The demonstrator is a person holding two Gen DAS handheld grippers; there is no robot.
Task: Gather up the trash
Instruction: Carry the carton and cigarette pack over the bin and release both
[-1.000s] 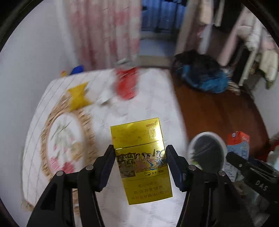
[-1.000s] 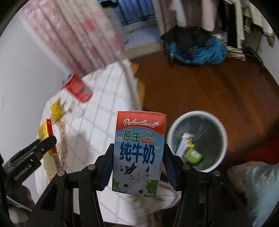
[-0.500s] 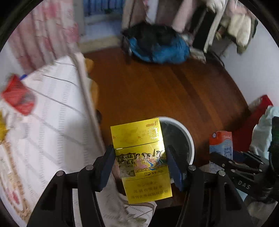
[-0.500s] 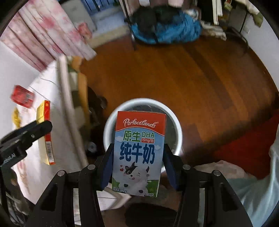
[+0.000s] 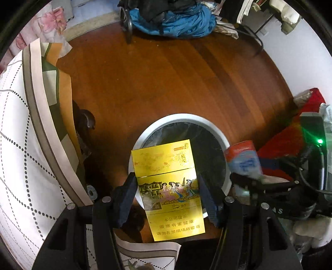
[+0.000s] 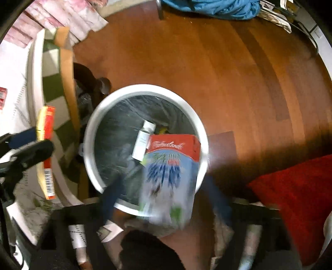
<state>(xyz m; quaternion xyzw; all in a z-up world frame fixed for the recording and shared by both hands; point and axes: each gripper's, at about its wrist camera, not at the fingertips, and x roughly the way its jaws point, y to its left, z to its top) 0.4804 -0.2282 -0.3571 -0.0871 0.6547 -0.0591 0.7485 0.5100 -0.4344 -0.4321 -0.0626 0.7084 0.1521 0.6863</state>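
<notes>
My left gripper point(image 5: 166, 182) is shut on a yellow cigarette pack point(image 5: 164, 160), held upright over the near rim of a white round bin point(image 5: 176, 117). In the right wrist view the same pack point(image 6: 46, 149) shows edge-on at the left. My right gripper point(image 6: 166, 193) stands open above the bin point(image 6: 145, 88). A blurred red, blue and white milk carton point(image 6: 170, 172) hangs loose between its spread fingers, with gaps on both sides. The left wrist view shows that carton point(image 5: 242, 160) at the bin's right edge.
A dark liner and a small white box point(image 6: 143, 141) are inside the bin. The bed with its white quilt point(image 5: 18, 145) lies to the left, a red cushion point(image 6: 290, 197) to the right. A pile of blue clothes point(image 5: 172, 18) sits across the wooden floor point(image 5: 166, 72).
Both grippers swung from the bed to above the bin. The right gripper's fingers have parted and the milk carton has come loose and tilted. The left gripper still holds the pack.
</notes>
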